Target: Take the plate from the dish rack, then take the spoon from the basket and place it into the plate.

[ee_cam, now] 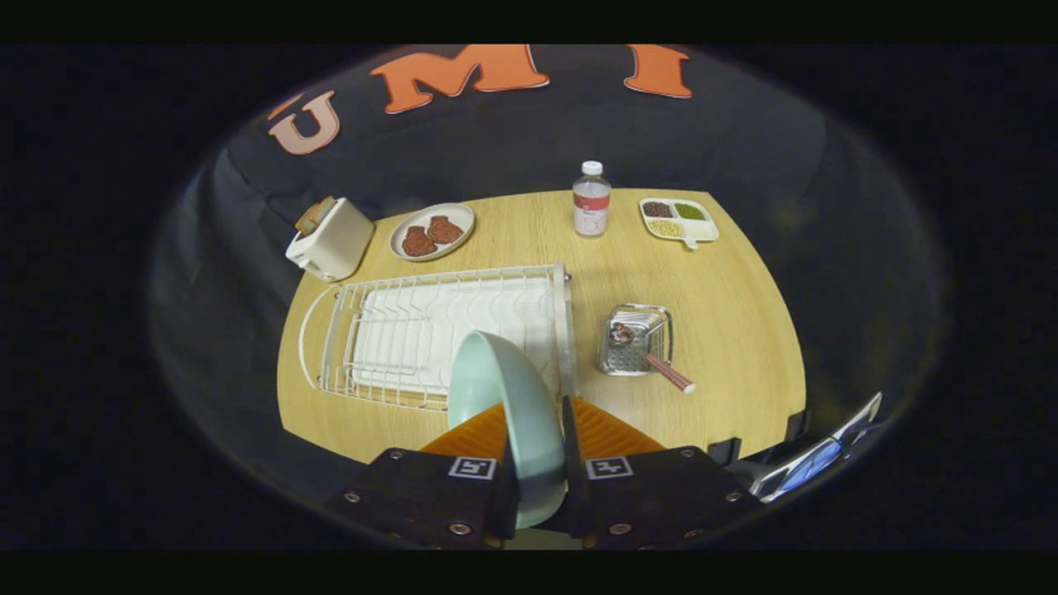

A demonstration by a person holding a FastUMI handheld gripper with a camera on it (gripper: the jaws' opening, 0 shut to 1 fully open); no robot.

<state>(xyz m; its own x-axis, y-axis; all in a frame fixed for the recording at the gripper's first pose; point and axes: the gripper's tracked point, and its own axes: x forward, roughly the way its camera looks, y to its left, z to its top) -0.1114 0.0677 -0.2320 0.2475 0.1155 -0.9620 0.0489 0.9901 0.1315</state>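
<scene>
Pale green plate stands on edge, clamped between the fingers.

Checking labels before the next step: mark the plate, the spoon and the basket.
plate (504,405), gripper view, its pale bowl face between the fingers.
spoon (671,377), gripper view, its handle.
basket (626,359), gripper view, its perforated front wall.

The wooden table bears a dish rack, basket, toaster, bottle (upright) and two plates.

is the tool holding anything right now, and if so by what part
Yes. The tool is shut on the pale green plate, gripping it edge-on by its rim, one finger on each face, lifted above the dish rack.
</scene>
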